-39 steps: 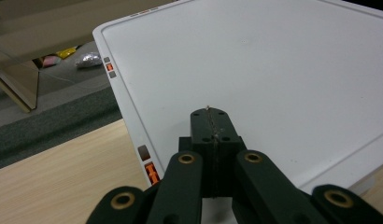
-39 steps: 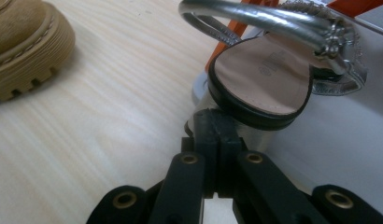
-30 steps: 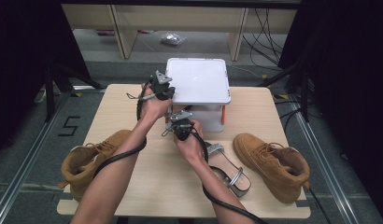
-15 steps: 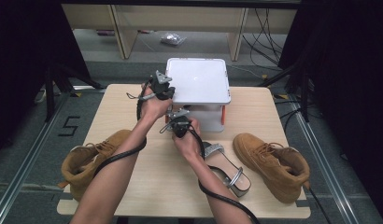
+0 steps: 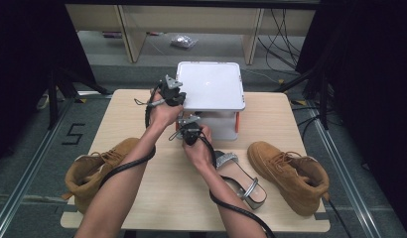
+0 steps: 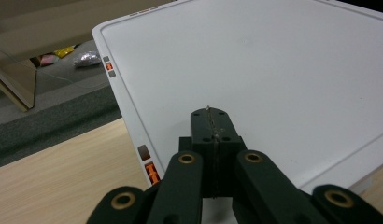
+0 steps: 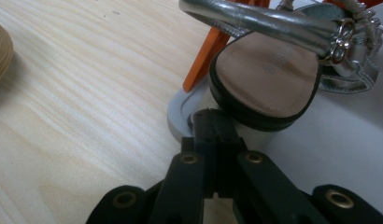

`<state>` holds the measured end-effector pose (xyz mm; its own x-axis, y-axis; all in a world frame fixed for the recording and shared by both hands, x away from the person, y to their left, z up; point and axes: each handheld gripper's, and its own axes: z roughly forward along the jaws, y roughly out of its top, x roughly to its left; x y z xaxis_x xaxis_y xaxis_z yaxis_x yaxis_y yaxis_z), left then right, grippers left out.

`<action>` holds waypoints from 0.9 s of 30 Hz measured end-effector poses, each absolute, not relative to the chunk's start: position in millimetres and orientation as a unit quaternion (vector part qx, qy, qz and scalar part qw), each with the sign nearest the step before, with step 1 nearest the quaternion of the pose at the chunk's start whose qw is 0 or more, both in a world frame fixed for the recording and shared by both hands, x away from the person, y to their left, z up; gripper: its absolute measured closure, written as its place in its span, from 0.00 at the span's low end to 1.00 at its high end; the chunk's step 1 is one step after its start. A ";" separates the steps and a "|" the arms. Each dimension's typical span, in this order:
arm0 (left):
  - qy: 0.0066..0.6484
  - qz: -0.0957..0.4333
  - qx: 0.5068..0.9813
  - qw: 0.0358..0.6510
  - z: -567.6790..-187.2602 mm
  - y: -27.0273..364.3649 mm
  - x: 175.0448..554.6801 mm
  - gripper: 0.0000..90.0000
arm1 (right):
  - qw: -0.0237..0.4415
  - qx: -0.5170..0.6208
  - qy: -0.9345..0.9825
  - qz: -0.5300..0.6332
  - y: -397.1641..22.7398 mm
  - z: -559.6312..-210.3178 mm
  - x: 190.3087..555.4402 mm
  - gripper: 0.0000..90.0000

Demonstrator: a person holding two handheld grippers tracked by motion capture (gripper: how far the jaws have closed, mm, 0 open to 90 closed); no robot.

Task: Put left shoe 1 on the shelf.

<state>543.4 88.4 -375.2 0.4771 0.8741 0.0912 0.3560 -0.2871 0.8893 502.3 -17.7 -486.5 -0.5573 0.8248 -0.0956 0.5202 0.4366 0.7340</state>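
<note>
At the centre of the high view, the left gripper (image 5: 171, 91) rests over the white shoe rack (image 5: 211, 87), jaws pressed together, while the right gripper (image 5: 188, 130), also closed and empty, hovers by the shelved silver sandal (image 7: 283, 60); its mate (image 5: 241, 176) and both boots await.

A pale wooden desk (image 5: 117, 114) stands on grey carpeted floor (image 5: 37, 144); beige wooden shelving (image 5: 142, 25) behind, black curtains (image 5: 360, 74) at both sides.
</note>
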 end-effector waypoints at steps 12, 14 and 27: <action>0.414 0.301 0.741 0.434 -375.9 88.8 543.3 1.00 | 0.213 0.414 0.821 0.330 -19.7 -485.8 505.0 0.96; 0.414 0.303 0.740 0.435 -376.3 88.6 543.1 1.00 | 0.208 0.414 0.822 0.331 -21.1 -484.8 503.5 0.91; 0.407 0.307 0.742 0.436 -377.0 89.7 543.0 1.00 | 0.191 0.414 0.841 0.291 -78.8 -448.9 483.4 0.60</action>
